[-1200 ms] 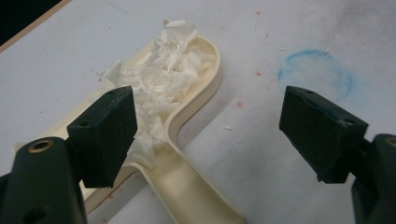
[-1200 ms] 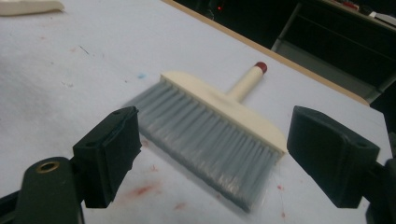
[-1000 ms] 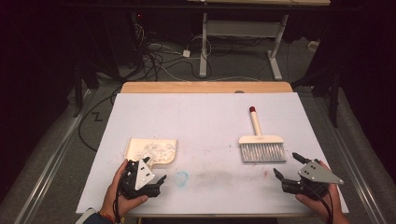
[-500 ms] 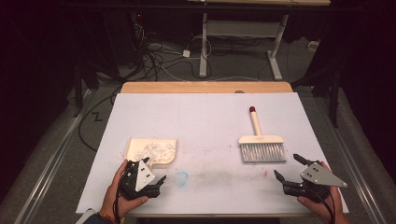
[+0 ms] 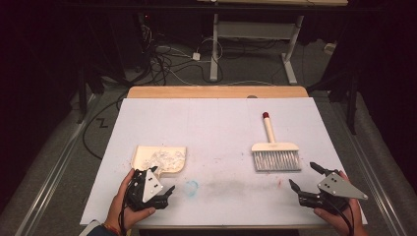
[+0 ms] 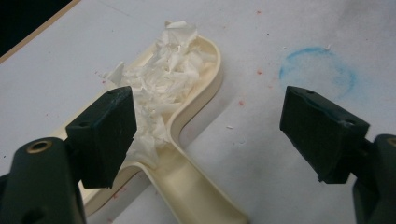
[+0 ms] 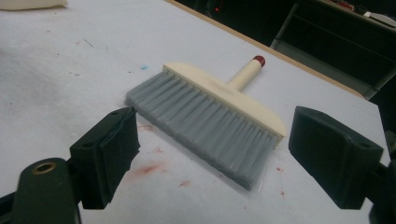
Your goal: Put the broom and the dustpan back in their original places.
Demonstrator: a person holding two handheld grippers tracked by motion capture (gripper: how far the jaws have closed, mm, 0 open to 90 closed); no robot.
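Both tongs gape wide and hold nothing: left tongs [image 5: 164, 192] sit at the near-left tabletop [image 5: 216, 128] edge, just over the handle of the cream plastic dustpan [image 5: 160, 159] heaped with white paper shreds [image 6: 163, 88]; right tongs [image 5: 306, 184] sit near-right, just short of the cream-backed, grey-bristled hand brush [image 5: 274, 152]. Risk: grabbing the dustpan handle off-centre likely tips it and spills shreds. Closing on the soft bristles rather than the handle would likely let the brush slip.

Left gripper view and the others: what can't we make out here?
- Cream plastic dustpan: handle end cut off by the bottom edge of the left gripper view; the left gripper covers its near part in the high view.
- White paper shreds: partly behind the black jaw.
- Cream brush with grey bristles: whether the bristles touch the table, unclear.
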